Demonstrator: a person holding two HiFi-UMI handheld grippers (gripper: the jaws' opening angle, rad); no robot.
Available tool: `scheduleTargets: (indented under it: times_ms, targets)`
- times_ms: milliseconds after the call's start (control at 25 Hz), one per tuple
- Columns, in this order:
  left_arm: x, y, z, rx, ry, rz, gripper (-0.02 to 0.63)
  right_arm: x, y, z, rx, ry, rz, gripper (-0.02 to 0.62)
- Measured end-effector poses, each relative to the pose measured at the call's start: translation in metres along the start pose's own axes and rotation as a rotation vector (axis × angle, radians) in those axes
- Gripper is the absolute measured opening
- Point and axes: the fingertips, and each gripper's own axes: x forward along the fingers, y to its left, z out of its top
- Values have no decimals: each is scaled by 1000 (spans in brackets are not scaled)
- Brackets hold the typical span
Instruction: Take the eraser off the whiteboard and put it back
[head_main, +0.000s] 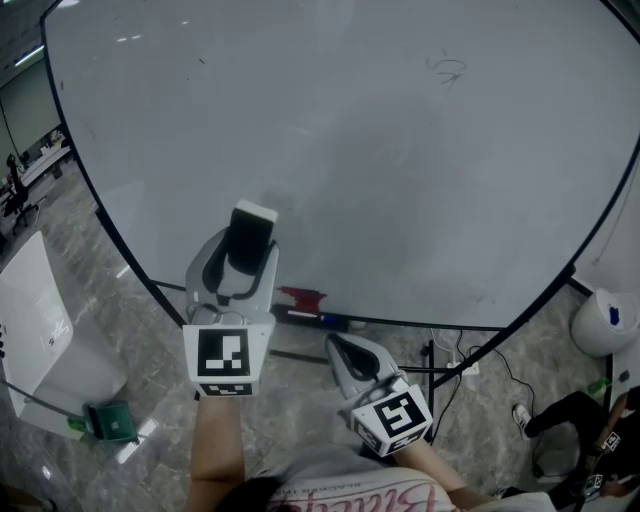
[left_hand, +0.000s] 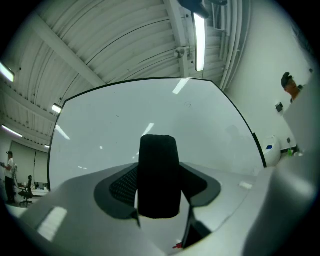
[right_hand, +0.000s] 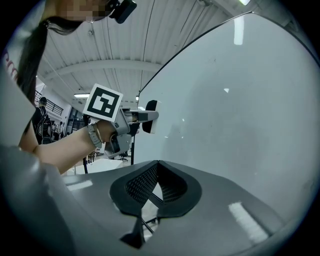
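Right gripper (head_main: 338, 348) hangs lowest, below the bottom edge of the whiteboard (head_main: 420, 150), its jaws clenched tip to tip on nothing. Higher up and closer to the whiteboard's lower left part, the left gripper (head_main: 246, 262) has its jaws grasping the eraser (head_main: 251, 232), one jaw on each long side, with the eraser's far end pointed at the whiteboard's surface. From the right gripper view the eraser looks very near the surface, though I cannot tell whether it touches. The likely failure is a release made too soon: if the jaws let go before the eraser's face lies flat on the whiteboard, it would probably fall toward the floor under the whiteboard. A tilted approach could bring one edge against the surface first and twist the eraser in the jaws, and a hard push might rock the whiteboard on its stand. As for looks, the eraser is a small rounded block, black and finely textured on the back, with a white layer on the end toward the whiteboard.
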Motion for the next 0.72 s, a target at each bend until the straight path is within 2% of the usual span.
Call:
scheduleTargets:
  times_ms: [360,720]
  targets:
    - [-28,-8,-32,-79,37,-20,236,4,0,-5,5,12,-6,2]
    - [-47,-24,-41,-109,13,-68,236,10,7,-7,5,24,4,2]
